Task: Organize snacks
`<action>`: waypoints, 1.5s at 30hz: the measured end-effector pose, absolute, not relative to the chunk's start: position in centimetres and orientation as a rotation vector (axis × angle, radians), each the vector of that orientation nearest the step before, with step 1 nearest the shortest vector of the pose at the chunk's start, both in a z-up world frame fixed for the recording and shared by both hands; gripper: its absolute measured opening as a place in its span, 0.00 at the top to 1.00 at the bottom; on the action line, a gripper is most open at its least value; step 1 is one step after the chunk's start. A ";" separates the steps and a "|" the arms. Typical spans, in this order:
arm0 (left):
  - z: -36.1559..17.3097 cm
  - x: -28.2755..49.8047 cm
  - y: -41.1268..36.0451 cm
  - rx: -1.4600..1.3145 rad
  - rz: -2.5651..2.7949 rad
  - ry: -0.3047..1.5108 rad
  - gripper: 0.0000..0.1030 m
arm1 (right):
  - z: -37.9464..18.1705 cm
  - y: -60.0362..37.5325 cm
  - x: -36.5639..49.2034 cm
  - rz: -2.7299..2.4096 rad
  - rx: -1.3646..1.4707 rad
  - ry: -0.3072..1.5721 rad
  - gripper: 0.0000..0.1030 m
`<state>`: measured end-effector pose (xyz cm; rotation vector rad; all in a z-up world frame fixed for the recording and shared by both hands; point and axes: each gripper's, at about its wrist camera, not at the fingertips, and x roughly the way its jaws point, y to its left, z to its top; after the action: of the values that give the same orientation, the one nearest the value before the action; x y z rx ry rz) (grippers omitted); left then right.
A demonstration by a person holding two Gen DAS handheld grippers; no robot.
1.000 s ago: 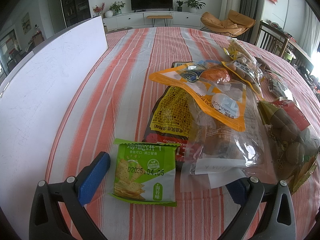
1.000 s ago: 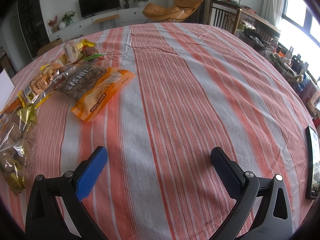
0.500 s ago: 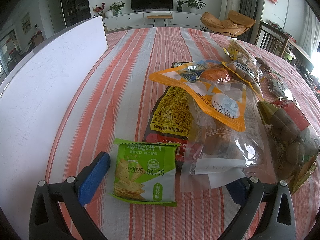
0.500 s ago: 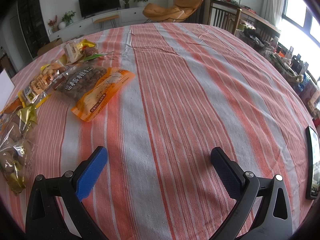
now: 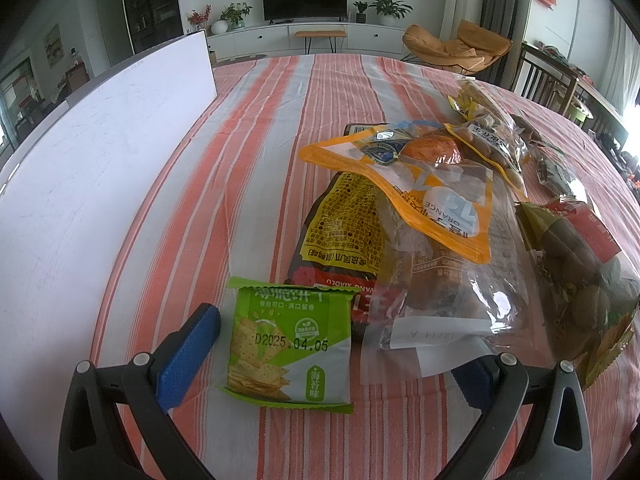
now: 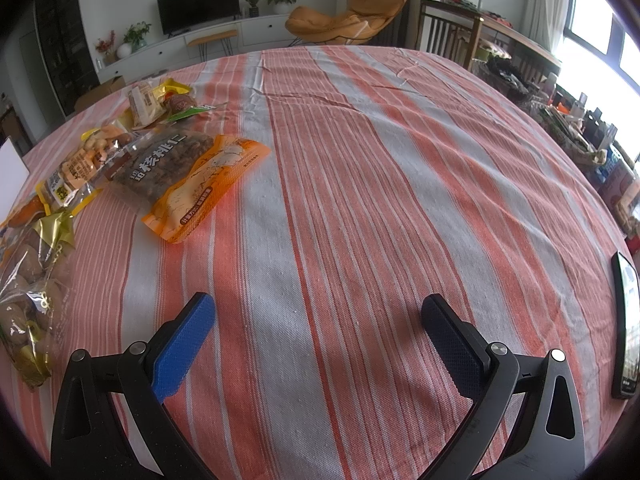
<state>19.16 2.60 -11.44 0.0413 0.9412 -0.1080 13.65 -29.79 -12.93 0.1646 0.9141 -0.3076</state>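
Note:
A green cracker packet (image 5: 289, 343) lies flat on the striped tablecloth, between the wide-apart fingers of my open left gripper (image 5: 340, 350). Behind it is a heap of snack bags: a yellow-and-dark bag (image 5: 340, 232), an orange-edged bag (image 5: 416, 192) on top, a clear bag (image 5: 460, 292) whose edge covers my right finger, and a bag of brown rounds (image 5: 580, 276). In the right wrist view, my right gripper (image 6: 316, 330) is open over bare cloth. An orange walnut bag (image 6: 192, 176) and several small packets (image 6: 80, 164) lie far left of it.
A large white board (image 5: 88, 184) stands along the table's left side. A dark phone (image 6: 625, 324) lies at the right table edge. Wide bare cloth (image 6: 400, 184) spans the middle and right. Chairs, a sideboard and a TV stand beyond the table.

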 end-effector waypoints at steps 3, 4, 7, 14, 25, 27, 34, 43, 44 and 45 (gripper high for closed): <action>-11.4 19.2 2.6 0.041 -0.108 0.941 0.00 | -12.9 -29.8 13.7 -0.308 0.165 0.914 0.00; -11.4 19.2 2.6 0.041 -0.108 0.941 0.00 | -12.9 -29.8 13.7 -0.308 0.165 0.914 0.00; -11.4 19.2 2.6 0.041 -0.108 0.941 0.00 | -12.9 -29.8 13.7 -0.308 0.165 0.914 0.00; -11.4 19.2 2.6 0.041 -0.108 0.941 0.00 | -12.9 -29.8 13.7 -0.308 0.165 0.914 0.00; -11.5 16.7 3.4 0.092 -0.194 0.961 0.00 | -12.9 -29.8 13.7 -0.308 0.164 0.914 0.00; -11.5 15.3 4.0 0.129 -0.257 0.984 0.00 | -12.9 -29.8 13.7 -0.308 0.164 0.914 0.00; -9.2 12.7 5.3 0.096 -0.317 1.005 0.00 | -12.9 -29.8 13.7 -0.308 0.164 0.914 0.00; -6.0 19.6 3.2 0.339 -0.327 1.007 0.00 | -12.9 -29.8 13.6 -0.308 0.164 0.914 0.00; -6.6 20.3 3.4 0.319 -0.307 1.041 0.00 | -12.9 -29.8 13.6 -0.308 0.164 0.914 0.00; -7.1 20.6 3.6 0.297 -0.299 1.059 0.00 | -12.9 -29.8 13.6 -0.308 0.164 0.914 0.00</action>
<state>20.60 3.64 -7.14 0.2969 1.0586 -0.2990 13.63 -29.79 -12.95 0.1643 0.9142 -0.3077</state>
